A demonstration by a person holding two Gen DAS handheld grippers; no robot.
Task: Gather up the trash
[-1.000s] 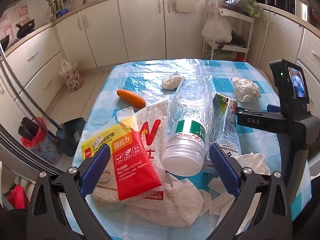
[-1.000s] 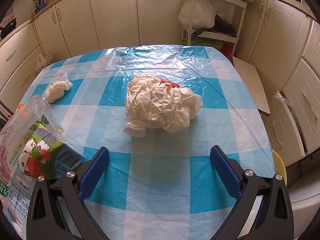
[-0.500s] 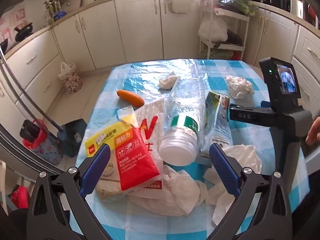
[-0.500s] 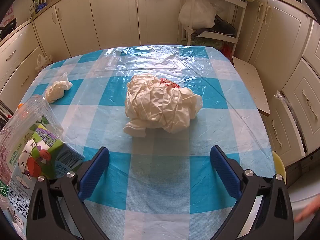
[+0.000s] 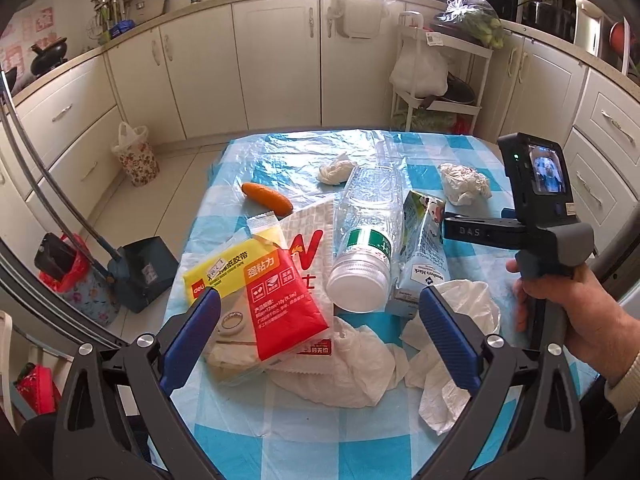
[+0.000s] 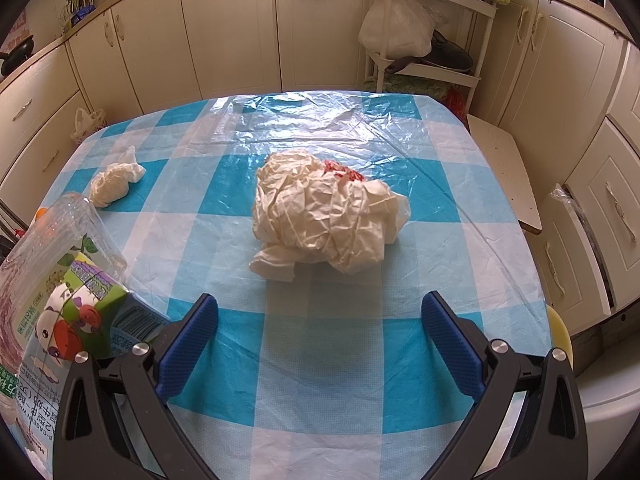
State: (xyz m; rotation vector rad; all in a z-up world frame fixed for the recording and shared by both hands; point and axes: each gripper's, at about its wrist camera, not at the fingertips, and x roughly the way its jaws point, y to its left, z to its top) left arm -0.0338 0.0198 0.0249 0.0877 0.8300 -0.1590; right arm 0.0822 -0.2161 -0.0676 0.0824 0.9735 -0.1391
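Trash lies on a blue-checked table [image 5: 280, 432]. In the left wrist view there is a red and yellow tape packet [image 5: 264, 292], a clear plastic bottle [image 5: 368, 232] on its side, a milk carton [image 5: 420, 256], crumpled white tissues [image 5: 360, 364] and a carrot [image 5: 266, 198]. My left gripper [image 5: 316, 324] is open and empty above the near pile. My right gripper [image 6: 320, 332] is open and empty in front of a crumpled paper ball [image 6: 324, 216]; a hand holds its handle [image 5: 552, 240].
A small paper wad [image 6: 114, 180] lies at the far left of the table. A dustpan [image 5: 142, 268] and bags stand on the floor to the left. A white rack [image 5: 440, 80] and cabinets stand behind the table.
The left gripper has pulled back and risen, so more of the table shows. A hand has come onto the right gripper's handle. The right view has not changed.
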